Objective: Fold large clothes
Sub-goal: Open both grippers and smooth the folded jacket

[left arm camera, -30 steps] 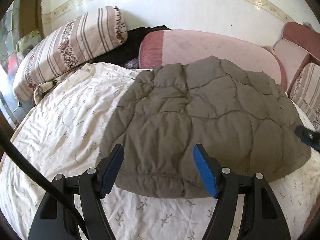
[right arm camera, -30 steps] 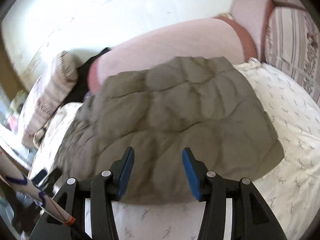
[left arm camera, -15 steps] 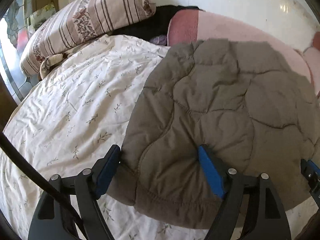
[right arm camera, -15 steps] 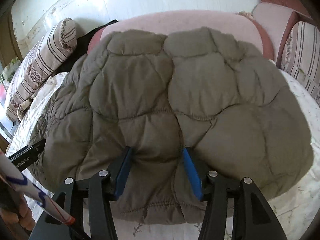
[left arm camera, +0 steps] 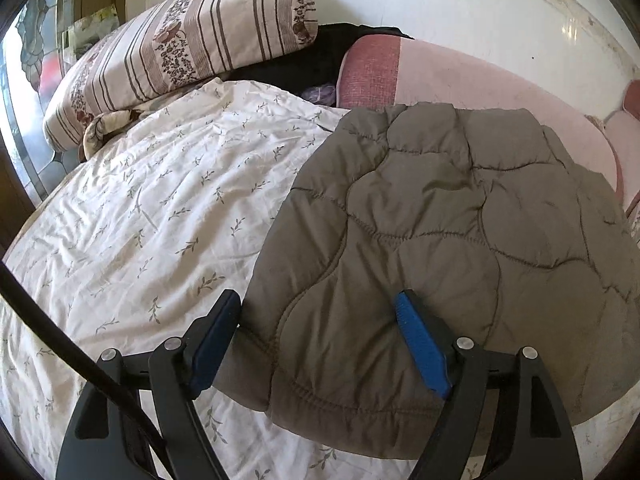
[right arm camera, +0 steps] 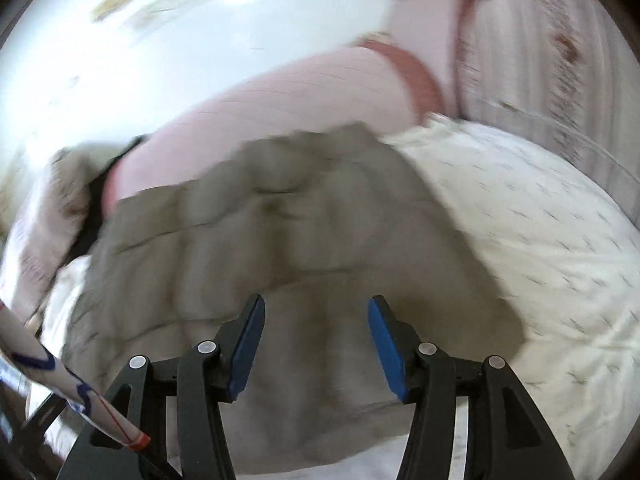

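Left wrist view, from the left edge: smooth black cable (left arm camera: 60, 340) slanting across the lower left corner. Above it, a plump striped pillow (left arm camera: 180, 40), mauve lines and flower bands on cream cotton. Spread below, the crumpled white bed sheet (left arm camera: 160, 220), printed with small grey sprigs. At upper centre, a heap of black cloth (left arm camera: 320, 52), then a long pink bolster (left arm camera: 460, 80), coarse weave, darker rose at its end, set against a glossy white wall (left arm camera: 440, 0).

Filling the right half, the quilted jacket (left arm camera: 460, 220): olive-brown, matte, puffy, stitched into curved lobes, folded to a rounded slab lying flat on the bed with its far edge against the bolster.

Left gripper (left arm camera: 316, 300) at lower centre: black fingers with ribbed blue pads, just been opening, spread wide astride the jacket's near left corner, padded hem between them, not clamped.

Right wrist view, heavily blurred: same jacket (right arm camera: 280, 220) across centre and left, sheet (right arm camera: 520, 220) to the right, a striped cushion (right arm camera: 540, 60) at upper right. Right gripper (right arm camera: 316, 302) at lower centre, fingers parted over the jacket's near edge, gripping nothing.
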Motion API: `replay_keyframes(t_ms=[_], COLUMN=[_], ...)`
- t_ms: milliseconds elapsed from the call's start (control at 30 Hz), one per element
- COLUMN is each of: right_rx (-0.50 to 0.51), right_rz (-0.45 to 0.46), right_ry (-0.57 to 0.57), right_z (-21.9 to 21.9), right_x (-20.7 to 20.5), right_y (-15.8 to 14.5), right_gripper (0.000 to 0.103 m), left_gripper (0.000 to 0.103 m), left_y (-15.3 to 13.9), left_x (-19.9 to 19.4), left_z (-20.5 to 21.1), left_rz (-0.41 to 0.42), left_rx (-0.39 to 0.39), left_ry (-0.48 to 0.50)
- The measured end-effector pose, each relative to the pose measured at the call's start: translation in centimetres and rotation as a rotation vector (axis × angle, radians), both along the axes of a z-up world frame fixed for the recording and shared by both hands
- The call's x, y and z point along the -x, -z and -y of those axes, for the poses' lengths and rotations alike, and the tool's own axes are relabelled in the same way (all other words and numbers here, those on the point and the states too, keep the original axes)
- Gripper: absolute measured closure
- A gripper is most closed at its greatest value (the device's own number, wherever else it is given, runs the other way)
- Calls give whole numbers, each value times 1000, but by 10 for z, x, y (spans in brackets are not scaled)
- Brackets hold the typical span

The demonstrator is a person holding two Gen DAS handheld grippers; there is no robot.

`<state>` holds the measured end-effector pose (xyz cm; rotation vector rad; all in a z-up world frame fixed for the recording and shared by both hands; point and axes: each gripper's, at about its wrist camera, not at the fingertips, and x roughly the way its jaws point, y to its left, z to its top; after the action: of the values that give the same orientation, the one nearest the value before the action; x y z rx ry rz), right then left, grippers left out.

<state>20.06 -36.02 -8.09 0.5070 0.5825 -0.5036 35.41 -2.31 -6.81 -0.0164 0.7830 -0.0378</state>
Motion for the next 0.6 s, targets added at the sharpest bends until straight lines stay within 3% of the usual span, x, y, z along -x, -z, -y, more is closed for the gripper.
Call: replay_keyframes(t_ms=[167,600], right_rx=[-123,-130], right_rz=[-27,-29], right_ry=[37,15], right_z=[22,22], right_x=[-4,-6], right_y=[23,24], right_gripper=[45,37], left_gripper=[23,23], left_y=[2,4], left_x=[0,1], left_z=[2,3], left_rz=[4,10], left_rx=[-13,-23], left_ry=[3,8])
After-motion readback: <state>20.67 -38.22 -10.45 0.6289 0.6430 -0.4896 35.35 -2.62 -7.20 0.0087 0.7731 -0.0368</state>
